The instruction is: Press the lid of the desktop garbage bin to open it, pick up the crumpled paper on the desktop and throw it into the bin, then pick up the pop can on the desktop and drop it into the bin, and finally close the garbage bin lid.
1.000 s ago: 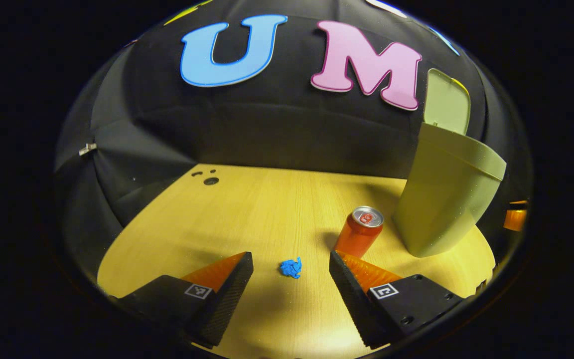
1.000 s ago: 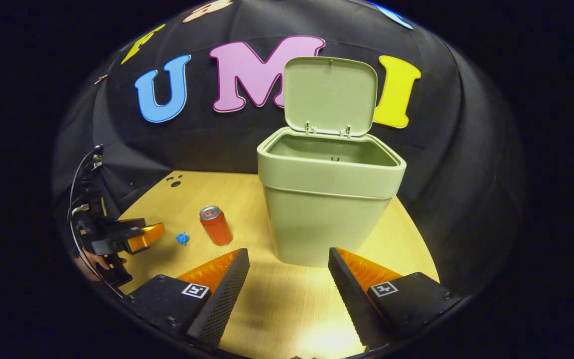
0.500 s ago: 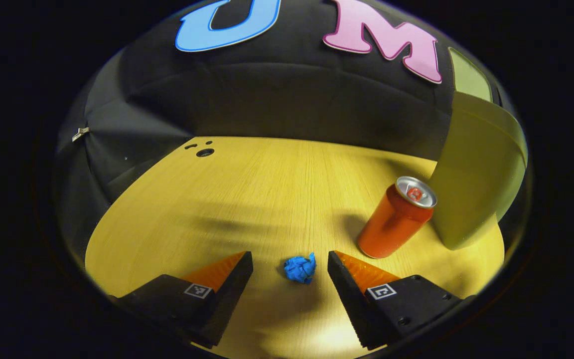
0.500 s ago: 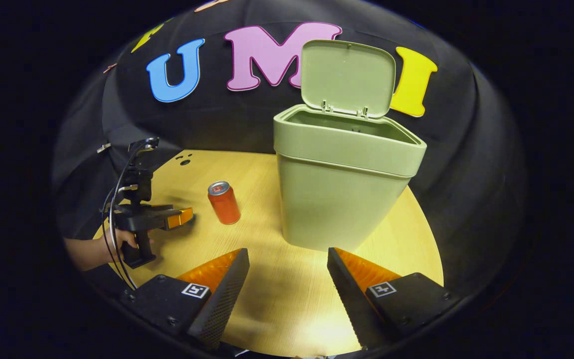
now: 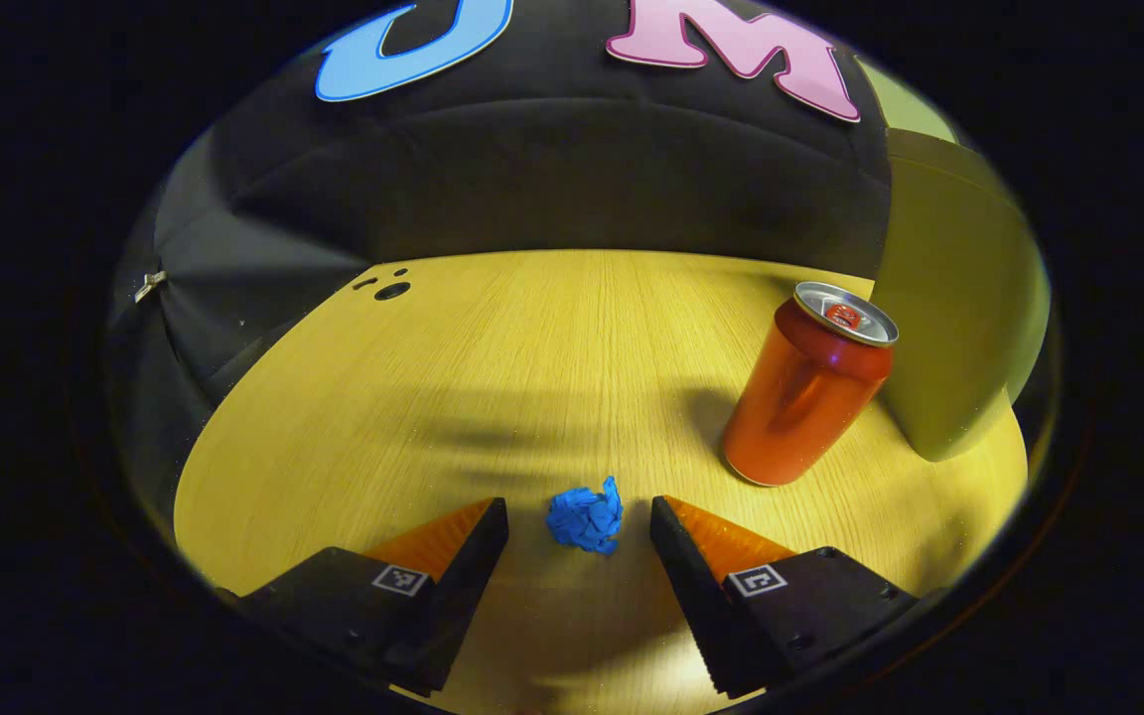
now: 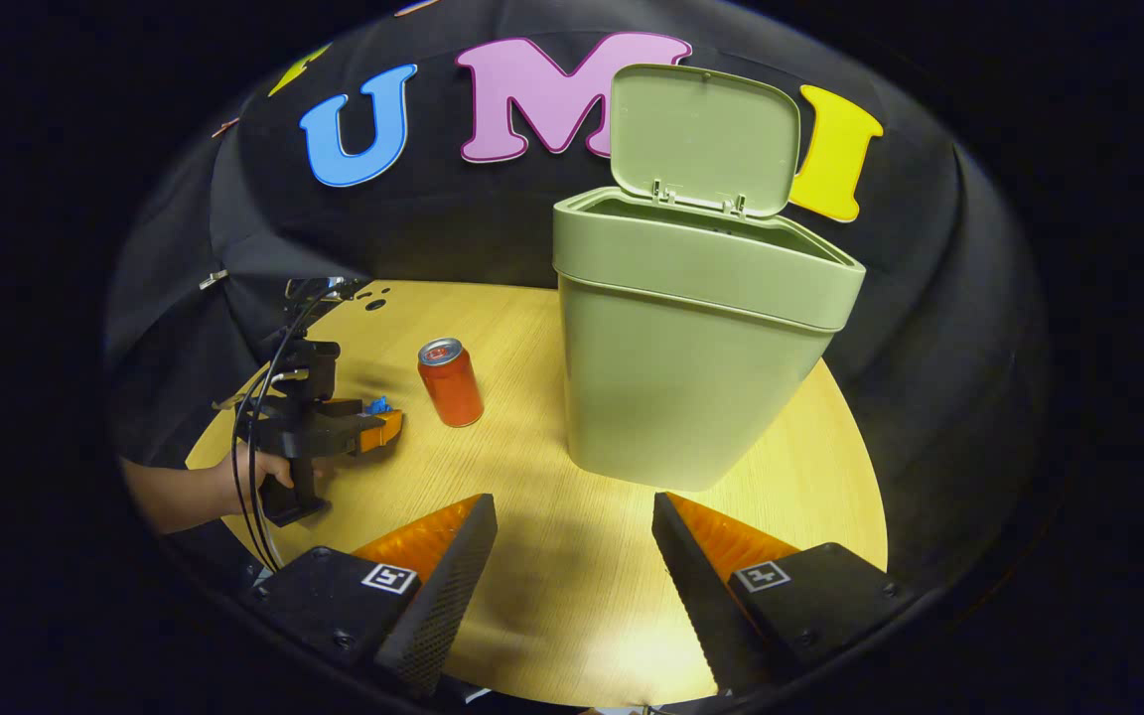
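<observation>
L gripper (image 5: 579,508) spread wide, low over table (image 5: 493,377), blue paper ball (image 5: 586,518) lying between its tips (no contact). Can (image 5: 810,397) upright just beside green bin (image 6: 701,338), lid (image 6: 703,139) up. R gripper (image 6: 574,508) wide apart, holding nothing.

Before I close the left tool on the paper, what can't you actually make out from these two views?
- Inside of the bin: right gripper view, its front rim hides the bottom.
- Crumpled paper: right gripper view, mostly hidden behind the left tool.
- Paper touching the fingers or not: left gripper view, too close to tell.
- Bin lid: left gripper view, cut off at the edge.
</observation>
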Demonstrator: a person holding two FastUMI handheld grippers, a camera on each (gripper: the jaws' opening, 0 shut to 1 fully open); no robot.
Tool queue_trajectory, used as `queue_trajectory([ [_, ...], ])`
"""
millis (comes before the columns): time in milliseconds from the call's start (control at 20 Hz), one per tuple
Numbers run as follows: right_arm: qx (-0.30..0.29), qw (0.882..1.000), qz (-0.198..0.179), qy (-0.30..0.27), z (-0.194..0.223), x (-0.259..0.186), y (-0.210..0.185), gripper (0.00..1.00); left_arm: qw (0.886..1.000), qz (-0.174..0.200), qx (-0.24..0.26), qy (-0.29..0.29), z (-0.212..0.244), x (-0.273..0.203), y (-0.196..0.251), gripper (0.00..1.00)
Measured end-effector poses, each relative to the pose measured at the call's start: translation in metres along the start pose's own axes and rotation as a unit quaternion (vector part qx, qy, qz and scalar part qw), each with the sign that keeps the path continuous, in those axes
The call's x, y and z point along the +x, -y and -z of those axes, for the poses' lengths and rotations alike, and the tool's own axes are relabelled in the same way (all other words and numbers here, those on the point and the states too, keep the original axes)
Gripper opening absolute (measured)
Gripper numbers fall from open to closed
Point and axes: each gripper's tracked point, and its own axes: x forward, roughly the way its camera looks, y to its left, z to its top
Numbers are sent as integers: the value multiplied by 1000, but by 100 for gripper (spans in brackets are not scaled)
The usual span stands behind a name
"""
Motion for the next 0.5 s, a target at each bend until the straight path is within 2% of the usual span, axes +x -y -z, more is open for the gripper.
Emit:
queue_trajectory([
  [150, 3, 1000, 0, -6, 6, 0, 0, 99, 1000, 10, 4, -3, 0, 2, 5, 88],
  [250, 4, 1000, -1, -4, 6, -1, 0, 100, 1000, 16, 10, -5, 0, 3, 10, 81],
  [350, 7, 1000, -1, -2, 6, -2, 0, 100, 1000, 19, 13, -5, 0, 2, 11, 65],
  [400, 9, 1000, -1, -2, 7, -2, -1, 100, 1000, 19, 14, -6, 1, 2, 11, 63],
  [500, 15, 1000, -4, 0, 6, -2, -2, 99, 1000, 18, 16, -6, 0, 2, 11, 48],
])
